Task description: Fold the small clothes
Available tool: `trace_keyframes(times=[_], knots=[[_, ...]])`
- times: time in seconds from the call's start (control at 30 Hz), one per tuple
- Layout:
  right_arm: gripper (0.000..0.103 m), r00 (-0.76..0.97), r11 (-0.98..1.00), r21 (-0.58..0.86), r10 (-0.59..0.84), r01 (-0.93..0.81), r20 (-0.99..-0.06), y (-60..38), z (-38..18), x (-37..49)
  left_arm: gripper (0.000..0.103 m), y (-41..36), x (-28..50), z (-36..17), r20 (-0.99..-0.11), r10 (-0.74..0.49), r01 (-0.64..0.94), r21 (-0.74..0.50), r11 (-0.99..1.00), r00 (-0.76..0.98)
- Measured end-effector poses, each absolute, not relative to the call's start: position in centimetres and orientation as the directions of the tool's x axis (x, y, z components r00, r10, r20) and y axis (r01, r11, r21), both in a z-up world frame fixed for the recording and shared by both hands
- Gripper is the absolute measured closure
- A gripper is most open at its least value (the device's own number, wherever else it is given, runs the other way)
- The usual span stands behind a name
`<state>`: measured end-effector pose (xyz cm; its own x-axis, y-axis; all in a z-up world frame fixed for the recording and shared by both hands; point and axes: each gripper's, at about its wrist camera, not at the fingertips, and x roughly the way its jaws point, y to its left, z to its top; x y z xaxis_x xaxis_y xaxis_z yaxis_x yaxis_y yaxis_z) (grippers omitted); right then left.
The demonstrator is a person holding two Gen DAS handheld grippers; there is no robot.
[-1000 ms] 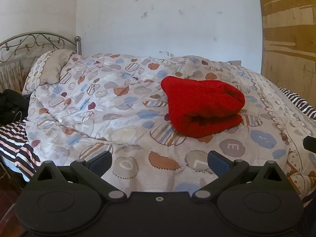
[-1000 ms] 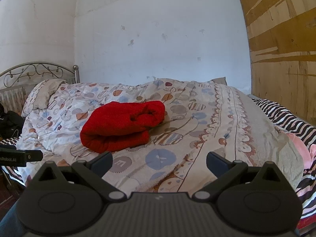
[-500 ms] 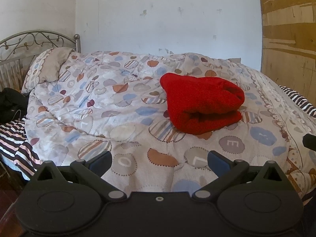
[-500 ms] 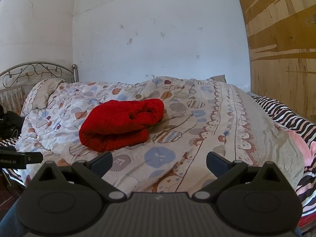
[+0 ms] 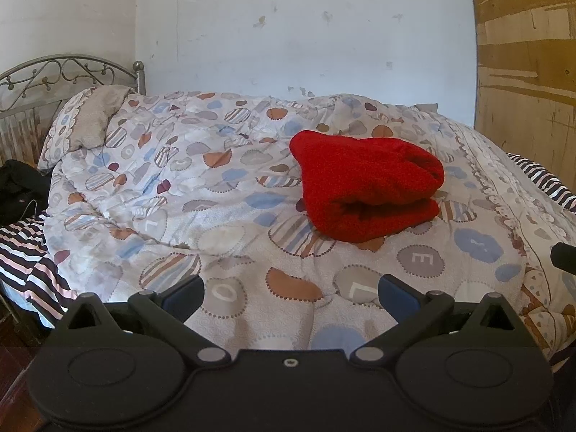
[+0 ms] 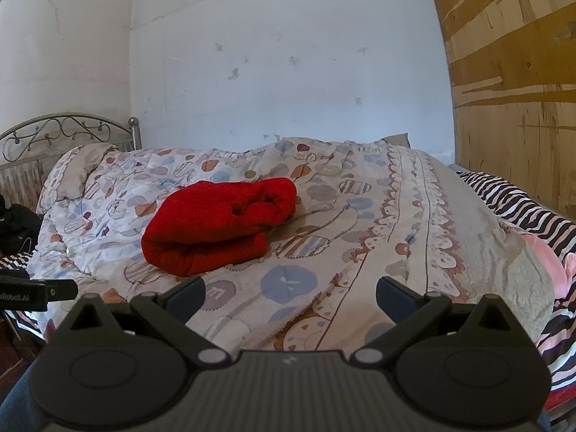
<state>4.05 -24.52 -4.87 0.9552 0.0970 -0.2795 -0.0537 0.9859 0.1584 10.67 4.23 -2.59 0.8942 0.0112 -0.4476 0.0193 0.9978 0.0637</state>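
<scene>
Left wrist view: red fleecy garment (image 5: pixel 367 187) sits folded into a thick bundle on the patterned quilt (image 5: pixel 216 216) of the bed, middle-right, fold edge facing the camera. Left gripper (image 5: pixel 289 289) is low at the near quilt edge, well short of the garment, fingers (image 5: pixel 183 293) spread wide and released, nothing between them.

Right wrist view: same red bundle (image 6: pixel 219 223) left of centre on the quilt, layers stacked, one end rolled over a bit loosely. Right gripper (image 6: pixel 289 289) also back from it, fingers (image 6: pixel 394 293) apart, empty.

Judgement: fold on this piece looks done, both tools off it. No other loose small clothes clearly visible; black item (image 5: pixel 18 187) at far left, can't tell what it is. Possibly only tidying left.
</scene>
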Motion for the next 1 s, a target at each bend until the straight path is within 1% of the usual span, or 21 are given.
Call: trace_keyframes(times=[0.9, 1.0], knots=[[0.0, 0.95, 0.985, 0.165, 0.093, -0.045, -0.298, -24.29, -5.45, 3.93, 0.001, 4.1, 10.87, -3.41, -0.462, -0.001, 0.029, 0.054, 0.998, 0.887], [0.0, 0.949, 0.985, 0.166, 0.093, -0.044, -0.301, -24.21, -5.46, 4.02, 0.001, 4.02, 11.28, -3.48, -0.487, 0.037, -0.005, 0.068, 0.998, 0.872]])
